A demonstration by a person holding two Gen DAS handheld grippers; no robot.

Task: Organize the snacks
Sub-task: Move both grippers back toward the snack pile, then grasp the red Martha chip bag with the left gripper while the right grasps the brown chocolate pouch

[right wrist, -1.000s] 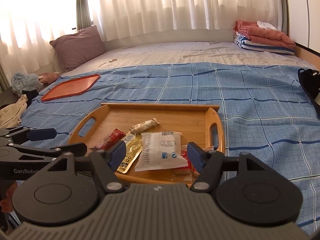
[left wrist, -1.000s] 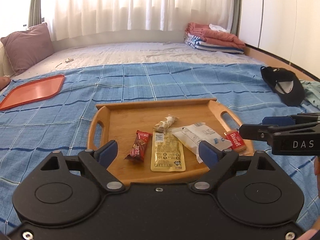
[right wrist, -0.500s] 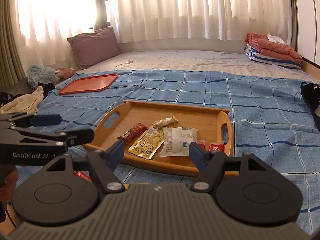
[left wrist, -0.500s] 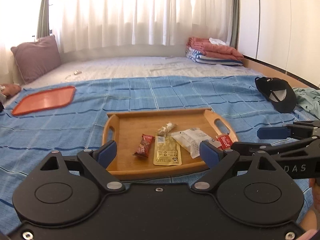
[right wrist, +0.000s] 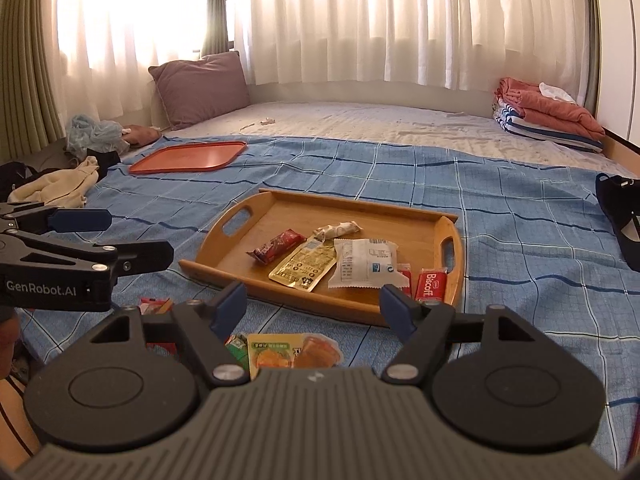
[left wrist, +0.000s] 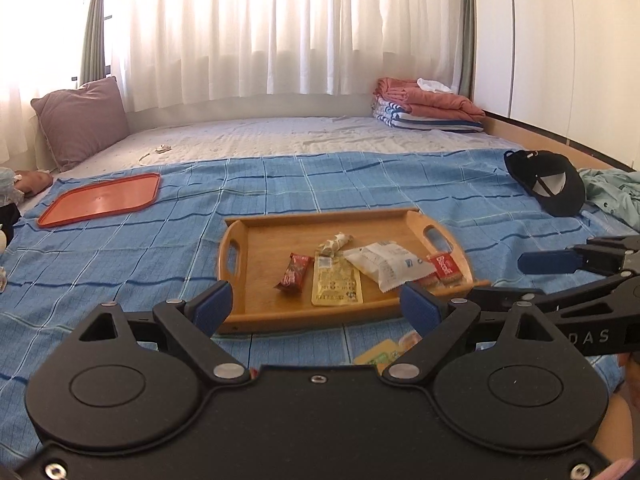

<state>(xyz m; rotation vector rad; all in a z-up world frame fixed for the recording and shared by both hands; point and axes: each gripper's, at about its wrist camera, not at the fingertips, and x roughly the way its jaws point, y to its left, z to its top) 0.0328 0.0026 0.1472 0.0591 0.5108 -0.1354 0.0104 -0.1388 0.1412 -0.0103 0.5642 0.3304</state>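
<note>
Holding five snacks already, wooden tray (right wrist: 452, 276) sits mid-blanket (right wrist: 520, 240) — more packets (right wrist: 292, 350) lie loose just before it; left gripper (left wrist: 316, 304) and right gripper (right wrist: 312, 304) hover spread, empty.

A blue checked bedspread (right wrist: 500, 216) covers the bed, bearing a wooden tray (right wrist: 454, 276) centrally, an orange tray (right wrist: 188, 156) far left, loose snack packets (right wrist: 294, 350) nearest.

A rectangular wooden handled tray (right wrist: 236, 232) holding wrapped snacks is seen on the blue checked bedspread (right wrist: 500, 240), beyond the right tool (right wrist: 312, 304), whose blue-padded jaws are spread empty.
</note>
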